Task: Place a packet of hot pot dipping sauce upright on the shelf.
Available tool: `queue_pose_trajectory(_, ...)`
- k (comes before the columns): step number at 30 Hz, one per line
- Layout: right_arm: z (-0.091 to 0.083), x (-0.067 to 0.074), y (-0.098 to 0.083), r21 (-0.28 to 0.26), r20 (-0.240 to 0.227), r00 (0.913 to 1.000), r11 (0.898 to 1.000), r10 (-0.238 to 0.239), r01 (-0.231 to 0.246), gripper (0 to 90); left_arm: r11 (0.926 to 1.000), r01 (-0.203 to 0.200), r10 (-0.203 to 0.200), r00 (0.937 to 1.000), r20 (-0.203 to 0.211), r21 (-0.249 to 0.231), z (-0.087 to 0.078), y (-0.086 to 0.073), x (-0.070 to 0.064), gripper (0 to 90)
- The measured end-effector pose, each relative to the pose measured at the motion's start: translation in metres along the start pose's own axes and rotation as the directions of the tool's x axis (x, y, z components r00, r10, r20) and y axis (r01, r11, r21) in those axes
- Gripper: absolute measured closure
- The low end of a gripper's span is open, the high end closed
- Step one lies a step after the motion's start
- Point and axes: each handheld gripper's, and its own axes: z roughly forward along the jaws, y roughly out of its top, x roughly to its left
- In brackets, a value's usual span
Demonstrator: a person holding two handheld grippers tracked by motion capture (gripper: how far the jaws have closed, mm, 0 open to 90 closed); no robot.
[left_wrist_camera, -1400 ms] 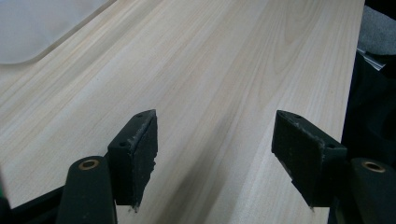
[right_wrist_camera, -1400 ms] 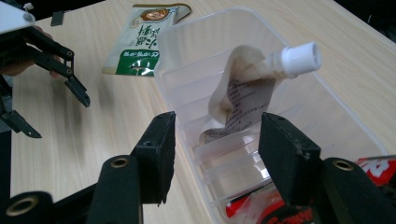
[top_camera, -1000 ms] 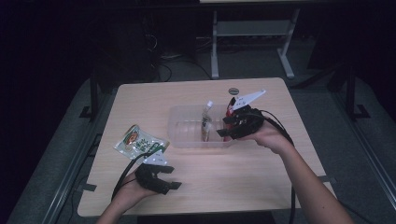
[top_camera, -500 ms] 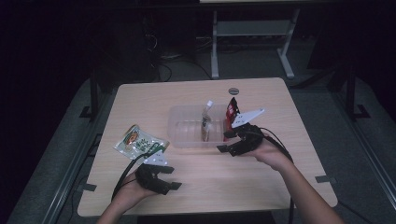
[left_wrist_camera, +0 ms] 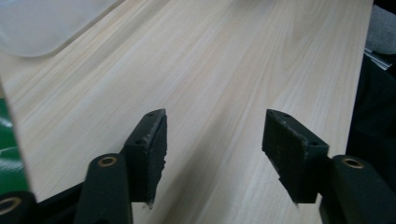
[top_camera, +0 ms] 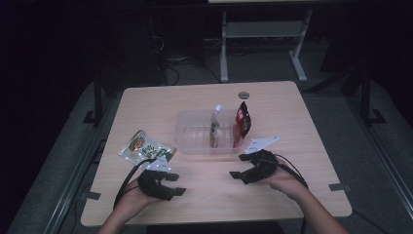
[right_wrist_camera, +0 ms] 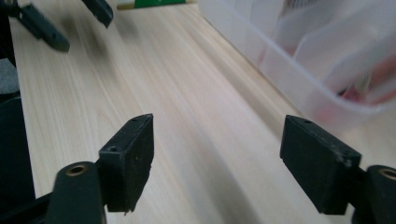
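Note:
A clear plastic tray [top_camera: 195, 134] sits mid-table with a red packet [top_camera: 242, 122] and a brownish packet [top_camera: 214, 129] standing in its right half. Left of it lies a green snack bag [top_camera: 146, 147]. My right gripper [top_camera: 237, 166] hovers low in front of the tray's right corner. Its jaws have just been opening and stand open over bare wood [right_wrist_camera: 218, 123], with the tray wall [right_wrist_camera: 289, 70] on their right. My left gripper [top_camera: 176, 184] rests near the front edge, below the green bag. Its jaws have just been closing but are open with nothing between them [left_wrist_camera: 215, 121].
A small dark disc [top_camera: 243, 95] lies at the table's far edge. Tape marks [top_camera: 337, 187] sit near the front right corner. Beyond the table stands a metal stand [top_camera: 224, 48] on a dark floor. The tray's corner [left_wrist_camera: 46, 23] shows ahead of the left jaws.
My right gripper has drawn back from the tray's right end toward the near edge and sunk lower. The red packet stays standing in the tray. The left hand has kept still.

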Motion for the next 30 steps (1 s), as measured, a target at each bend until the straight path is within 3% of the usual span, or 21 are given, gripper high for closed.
queue_pose_trajectory(3,-0.002,0.003,-0.012,-0.003,0.011,0.9995,1.0,0.031,-0.031,24.6,0.9999,0.011,-0.011,0.9998,-0.014,-0.008,-0.004,-0.001,0.003,47.5)
queue_pose_trajectory(10,-0.011,0.011,-0.031,-0.003,0.032,0.9982,0.999,0.051,-0.051,23.5,0.9983,0.058,-0.057,0.9954,-0.077,0.01,-0.02,-0.001,0.017,72.9)
queue_pose_trajectory(15,-0.013,0.014,-0.041,0.022,0.04,0.9979,0.998,0.051,-0.052,22.2,0.9966,0.083,-0.081,0.9838,-0.16,0.006,-0.038,-0.001,0.032,89.6)
queue_pose_trajectory(21,-0.007,0.016,-0.04,0.031,0.031,0.9989,0.999,0.035,-0.036,21.4,0.993,0.118,-0.117,0.9593,-0.257,-0.012,-0.054,-0.002,0.058,89.7)
queue_pose_trajectory(25,-0.006,0.018,-0.038,0.043,0.031,0.9995,0.999,-0.006,0.005,20.7,0.99,0.138,-0.141,0.943,-0.302,-0.03,-0.061,0.001,0.076,89.8)
queue_pose_trajectory(30,-0.005,0.017,-0.038,0.035,0.026,0.9996,0.999,-0.012,0.011,20.7,0.9856,0.162,-0.169,0.9207,-0.352,-0.049,-0.062,0.007,0.099,89.9)
